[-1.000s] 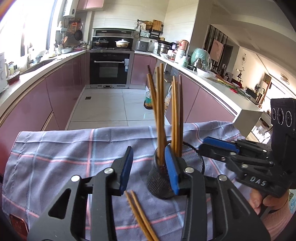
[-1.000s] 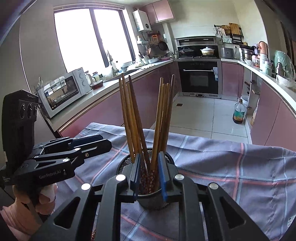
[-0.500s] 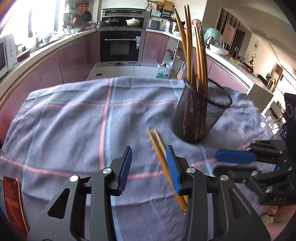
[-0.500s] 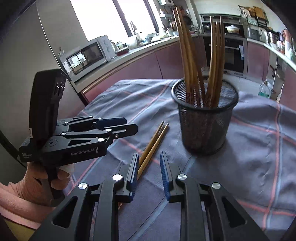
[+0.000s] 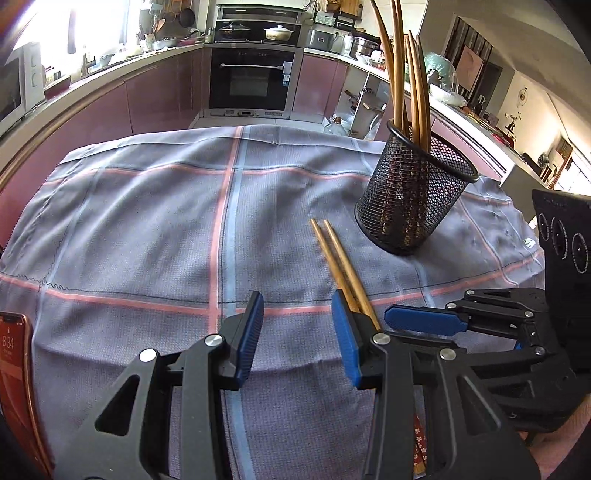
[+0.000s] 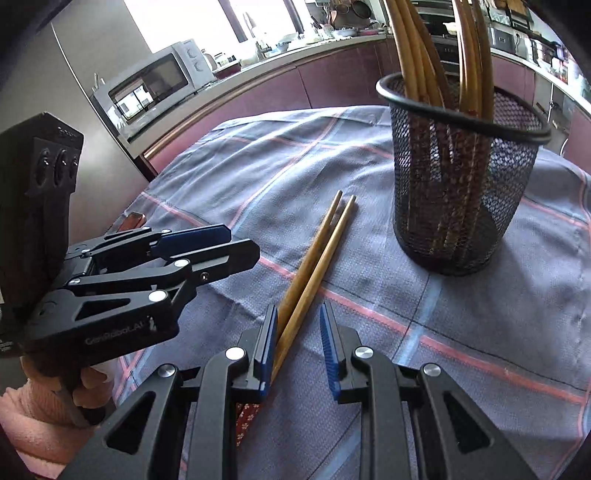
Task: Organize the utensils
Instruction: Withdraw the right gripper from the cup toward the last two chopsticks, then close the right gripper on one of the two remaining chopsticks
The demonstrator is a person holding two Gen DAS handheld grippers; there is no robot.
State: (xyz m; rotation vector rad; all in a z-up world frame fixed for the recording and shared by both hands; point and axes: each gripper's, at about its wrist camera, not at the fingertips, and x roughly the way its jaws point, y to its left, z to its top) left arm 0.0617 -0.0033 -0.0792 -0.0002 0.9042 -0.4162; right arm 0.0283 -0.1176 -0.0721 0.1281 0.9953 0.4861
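Chopsticks: pair flat on cloth, long axis running from right gripper toward mesh holder.
Nearer: right gripper, spread astride their near ends.
Left gripper: spread, empty.

A home kitchen is shown: a built-in oven is set in the far wall, mauve cabinets run beneath curved counters, a microwave stands at the left, and pots are placed above the oven.

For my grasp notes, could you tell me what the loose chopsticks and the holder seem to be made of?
Loose chopsticks: likely wood or bamboo, tan with a smooth matte surface. Holder: apparently black-coated metal mesh, see-through weave under a solid rim.
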